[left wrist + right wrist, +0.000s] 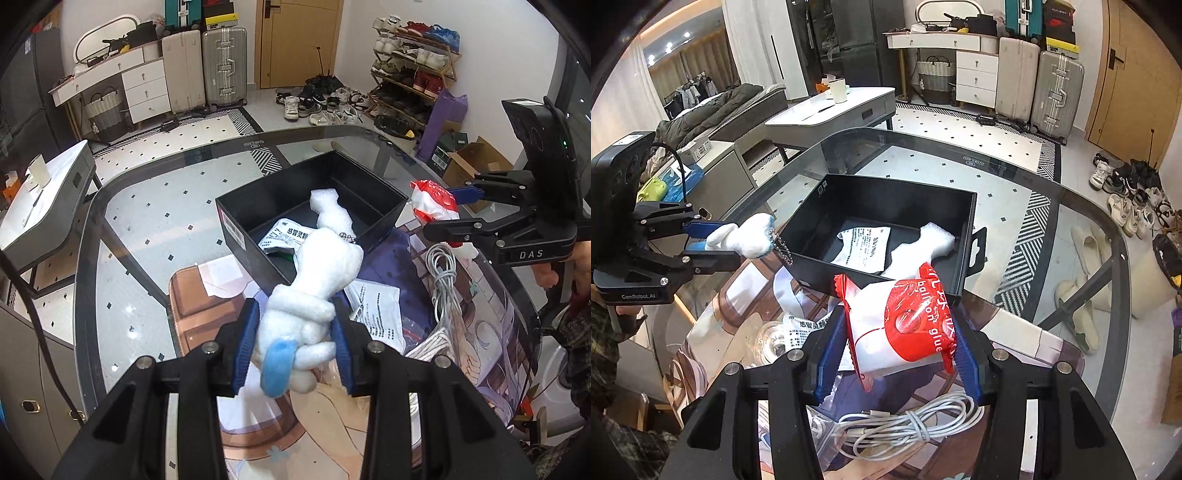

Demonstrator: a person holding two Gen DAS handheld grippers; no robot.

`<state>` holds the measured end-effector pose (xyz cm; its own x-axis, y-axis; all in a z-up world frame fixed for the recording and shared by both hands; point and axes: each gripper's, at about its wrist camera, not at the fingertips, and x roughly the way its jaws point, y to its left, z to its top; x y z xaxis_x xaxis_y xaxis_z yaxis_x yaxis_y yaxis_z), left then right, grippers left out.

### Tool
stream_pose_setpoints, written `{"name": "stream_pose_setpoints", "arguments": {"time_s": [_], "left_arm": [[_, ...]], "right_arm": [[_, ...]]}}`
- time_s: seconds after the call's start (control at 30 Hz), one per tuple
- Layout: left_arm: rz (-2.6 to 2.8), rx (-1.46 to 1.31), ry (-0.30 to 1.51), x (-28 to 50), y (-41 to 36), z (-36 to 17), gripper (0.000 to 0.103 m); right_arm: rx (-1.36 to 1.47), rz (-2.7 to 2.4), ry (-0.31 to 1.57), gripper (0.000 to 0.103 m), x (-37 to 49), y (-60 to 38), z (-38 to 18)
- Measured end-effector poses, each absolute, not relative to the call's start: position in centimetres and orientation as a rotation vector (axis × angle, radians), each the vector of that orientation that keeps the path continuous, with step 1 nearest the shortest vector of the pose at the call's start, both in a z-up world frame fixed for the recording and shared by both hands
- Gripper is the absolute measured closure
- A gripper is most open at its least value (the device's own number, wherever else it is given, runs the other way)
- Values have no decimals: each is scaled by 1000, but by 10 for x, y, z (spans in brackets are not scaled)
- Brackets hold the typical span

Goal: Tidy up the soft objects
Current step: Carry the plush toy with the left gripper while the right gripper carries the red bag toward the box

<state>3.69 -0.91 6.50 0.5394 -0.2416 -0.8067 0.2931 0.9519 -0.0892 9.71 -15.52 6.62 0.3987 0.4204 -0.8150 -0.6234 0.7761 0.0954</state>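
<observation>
My left gripper (295,332) is shut on a white plush toy (314,291) with a blue ear and a ball chain, held above the mat just short of the black box (258,206). It shows too in the right wrist view (746,236), left of the box (886,192). My right gripper (897,339) is shut on a red-and-white balloon glue packet (908,325), held near the box's front right corner; the packet also shows in the left wrist view (432,201). The box holds a white foam piece (330,210) and a printed sachet (280,232).
The glass table (155,206) carries a printed mat (207,295), a coiled white cable (908,424), another printed sachet (380,314) and a plastic bag. Beyond the table are suitcases, a shoe rack, loose shoes and a side table (834,110).
</observation>
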Motion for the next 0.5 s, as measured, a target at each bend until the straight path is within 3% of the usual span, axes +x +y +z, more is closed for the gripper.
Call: {"name": "stream_pose_setpoints", "arguments": {"time_s": [0.5], "left_arm": [[-289, 53, 913, 61, -17, 80, 66]], "right_arm": [[-239, 669, 926, 48, 132, -149, 92]]}}
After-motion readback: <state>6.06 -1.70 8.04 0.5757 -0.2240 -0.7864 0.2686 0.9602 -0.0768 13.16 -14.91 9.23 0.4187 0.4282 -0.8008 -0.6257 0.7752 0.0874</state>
